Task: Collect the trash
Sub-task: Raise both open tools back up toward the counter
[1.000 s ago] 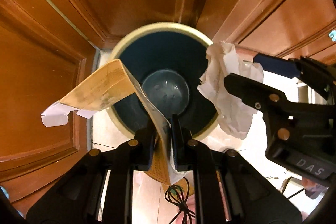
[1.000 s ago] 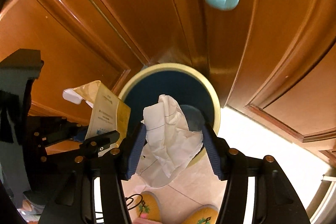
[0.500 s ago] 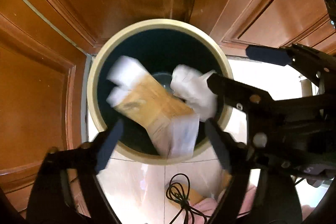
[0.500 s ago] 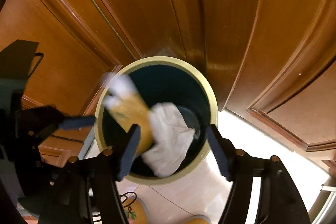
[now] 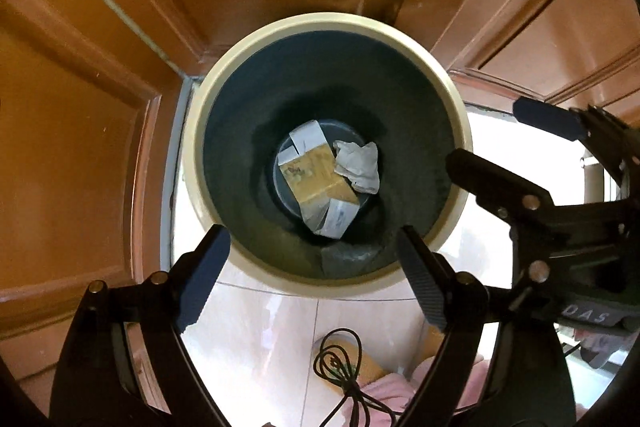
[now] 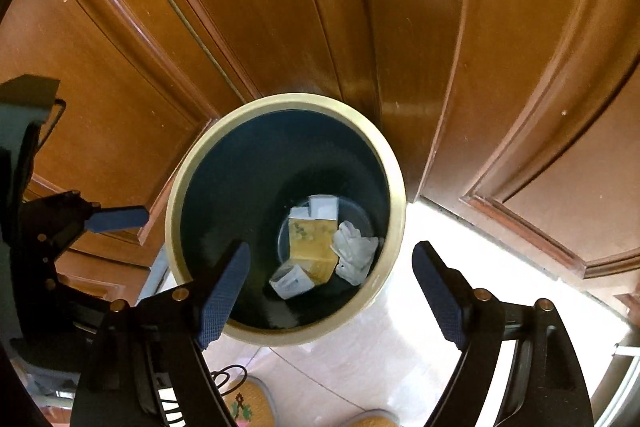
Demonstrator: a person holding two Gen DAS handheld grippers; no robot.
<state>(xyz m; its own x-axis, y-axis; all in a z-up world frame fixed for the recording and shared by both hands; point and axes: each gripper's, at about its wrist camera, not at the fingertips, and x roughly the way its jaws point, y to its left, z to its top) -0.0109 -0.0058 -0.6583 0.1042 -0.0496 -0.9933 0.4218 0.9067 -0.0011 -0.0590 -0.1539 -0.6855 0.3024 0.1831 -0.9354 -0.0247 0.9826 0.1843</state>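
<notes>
Bin [image 5: 192,131], floor, against wooden doors: holds flattened yellow carton [image 5: 318,179] and crumpled white paper [image 5: 358,165] at bottom. Both light, soft; grip by edges. Left gripper [image 5: 316,279], right gripper [image 6: 332,291]: fingers spread wide, empty.

Straight ahead of the left claw [image 5: 312,279], the flattened carton [image 5: 318,183] lies in the bin [image 5: 448,95], the crumpled paper [image 5: 360,167] touching its right side.

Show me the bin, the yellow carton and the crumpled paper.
bin [image 6: 176,195], right wrist view, left rim.
yellow carton [image 6: 314,245], right wrist view, middle of its yellow face.
crumpled paper [image 5: 358,165], left wrist view, centre of the wad.
</notes>
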